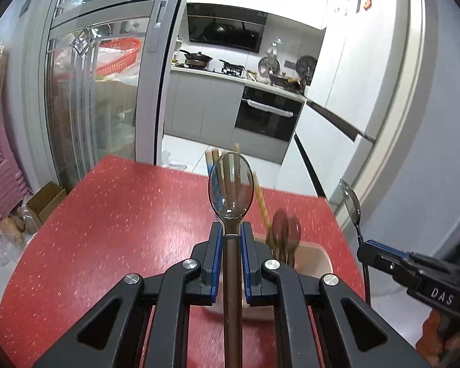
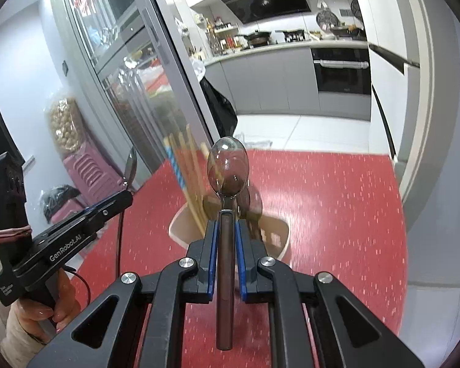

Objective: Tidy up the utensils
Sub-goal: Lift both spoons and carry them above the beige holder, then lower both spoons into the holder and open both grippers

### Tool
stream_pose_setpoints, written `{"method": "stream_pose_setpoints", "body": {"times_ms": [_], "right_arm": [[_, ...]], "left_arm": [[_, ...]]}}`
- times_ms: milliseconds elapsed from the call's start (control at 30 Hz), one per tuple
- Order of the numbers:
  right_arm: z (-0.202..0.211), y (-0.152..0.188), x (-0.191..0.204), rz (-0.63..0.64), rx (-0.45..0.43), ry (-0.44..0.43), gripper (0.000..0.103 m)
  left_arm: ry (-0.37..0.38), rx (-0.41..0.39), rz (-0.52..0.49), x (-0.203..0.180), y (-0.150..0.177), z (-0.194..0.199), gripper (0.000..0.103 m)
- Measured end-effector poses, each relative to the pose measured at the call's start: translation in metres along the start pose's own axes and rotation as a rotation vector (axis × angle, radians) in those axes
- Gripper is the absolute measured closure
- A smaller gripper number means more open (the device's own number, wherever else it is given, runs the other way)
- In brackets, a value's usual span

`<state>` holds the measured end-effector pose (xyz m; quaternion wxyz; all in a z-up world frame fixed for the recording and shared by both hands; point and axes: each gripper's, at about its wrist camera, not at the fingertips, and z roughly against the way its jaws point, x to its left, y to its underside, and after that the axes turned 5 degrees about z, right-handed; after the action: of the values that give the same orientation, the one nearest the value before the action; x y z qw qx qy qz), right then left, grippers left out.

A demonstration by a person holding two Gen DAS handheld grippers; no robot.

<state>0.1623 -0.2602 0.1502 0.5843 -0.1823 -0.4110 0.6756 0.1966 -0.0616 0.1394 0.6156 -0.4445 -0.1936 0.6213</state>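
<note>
Blue-padded fingers (image 1: 216, 239) tight on spoons (image 1: 230, 190)

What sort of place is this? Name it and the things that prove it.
Most likely a home dining area opening onto a kitchen: a stovetop with dark pans, a black built-in oven under grey counters, and a red speckled table carrying a beige utensil holder.

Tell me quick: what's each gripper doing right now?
Left gripper: shut on a shiny metal spoon with a brown handle.
Right gripper: shut on a second shiny brown-handled metal spoon.
</note>
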Motion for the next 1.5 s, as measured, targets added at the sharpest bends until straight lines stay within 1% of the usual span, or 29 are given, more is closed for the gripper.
{"method": "stream_pose_setpoints", "body": {"times_ms": [100, 267, 467, 667, 900, 1100, 1267, 1500], "right_arm": [[-0.009, -0.009, -0.005, -0.004, -0.036, -0.010, 0.091], [-0.031, -0.018, -0.012, -0.006, -0.076, 0.004, 0.091], [-0.055, -0.017, -0.017, 0.038, -0.129, 0.029, 0.091], [-0.071, -0.011, -0.018, 0.083, -0.171, 0.059, 0.091], [-0.083, 0.001, -0.012, 0.142, -0.196, 0.101, 0.091], [-0.084, 0.016, -0.005, 0.171, -0.189, 0.125, 0.091], [-0.079, 0.024, -0.005, 0.158, -0.181, 0.124, 0.091], [-0.081, 0.035, -0.006, 0.154, -0.136, 0.119, 0.091]], "left_arm": [[-0.007, -0.010, 0.014, 0.000, -0.009, -0.016, 0.066], [-0.002, -0.035, 0.046, 0.000, -0.020, -0.042, 0.066], [0.001, -0.074, 0.042, -0.002, -0.028, -0.066, 0.066], [-0.016, -0.124, 0.049, -0.003, -0.021, -0.081, 0.066], [-0.023, -0.161, 0.022, -0.003, -0.006, -0.087, 0.066], [-0.056, -0.145, -0.043, -0.006, 0.012, -0.088, 0.066], [-0.071, -0.122, -0.051, -0.004, 0.019, -0.087, 0.066], [-0.086, -0.079, -0.084, -0.007, 0.028, -0.085, 0.066]]}}
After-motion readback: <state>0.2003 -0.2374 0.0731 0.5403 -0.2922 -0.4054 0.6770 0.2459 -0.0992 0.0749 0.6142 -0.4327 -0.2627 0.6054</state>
